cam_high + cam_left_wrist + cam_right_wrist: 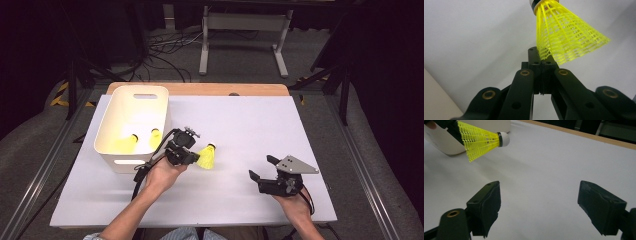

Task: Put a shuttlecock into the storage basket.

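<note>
Yellow mesh-skirted shuttlecock (206,156) with white cork and dark band, intact, held clear above the table just right of the white bin (112,150). My left gripper (543,58) is clamped tight on the skirt's rim; my forearm reaches forward beside the bin. Its long axis runs away from the bin, cork outermost. My right gripper (539,207), well right of the bin, stands wide apart, holding nothing.

Black grippers (260,172), brass rivets, grey triangular plate (296,164), trailing cables
</note>
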